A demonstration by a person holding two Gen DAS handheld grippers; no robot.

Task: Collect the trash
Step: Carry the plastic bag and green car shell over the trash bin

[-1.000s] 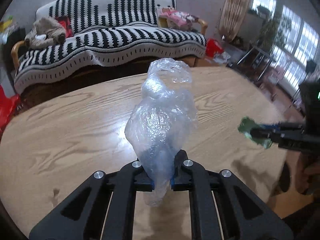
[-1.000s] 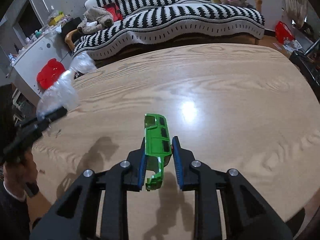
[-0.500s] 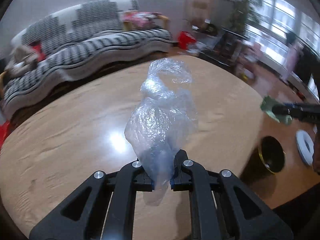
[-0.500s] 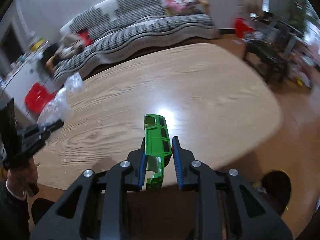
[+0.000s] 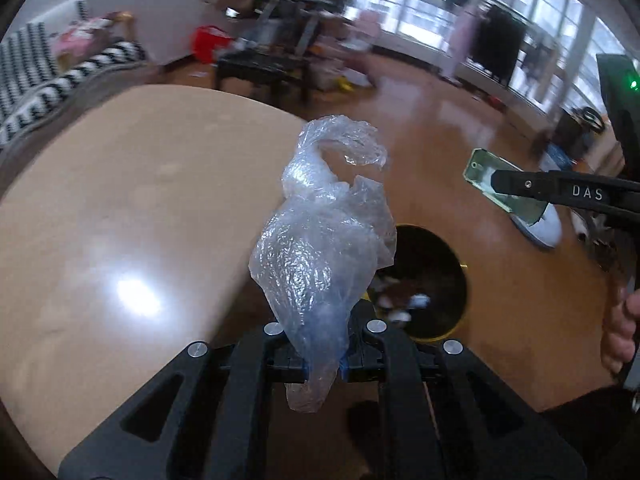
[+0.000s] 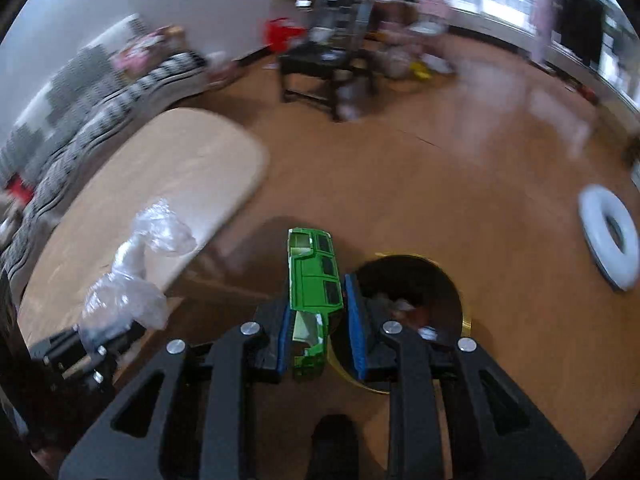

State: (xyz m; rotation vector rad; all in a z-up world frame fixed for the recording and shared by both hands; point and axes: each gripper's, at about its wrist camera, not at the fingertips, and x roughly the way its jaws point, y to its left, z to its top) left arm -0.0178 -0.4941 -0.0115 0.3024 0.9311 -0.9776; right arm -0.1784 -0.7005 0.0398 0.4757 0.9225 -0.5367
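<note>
The pale wooden table [image 5: 120, 208] is showing its rounded edge at 9 o'clock. The round black bin [image 6: 416, 292] is standing on open floor at 6 o'clock. The left gripper [image 5: 323, 362] is pinching crinkled clear plastic [image 5: 320, 248]. The right gripper [image 6: 318, 320] is clamping a torn green carton [image 6: 314, 280].

Glossy wooden floor [image 6: 460, 168], pale desk [image 5: 120, 208], striped sofa [image 5: 48, 80], dark side table [image 6: 320, 68], bright windows [image 5: 500, 8].
</note>
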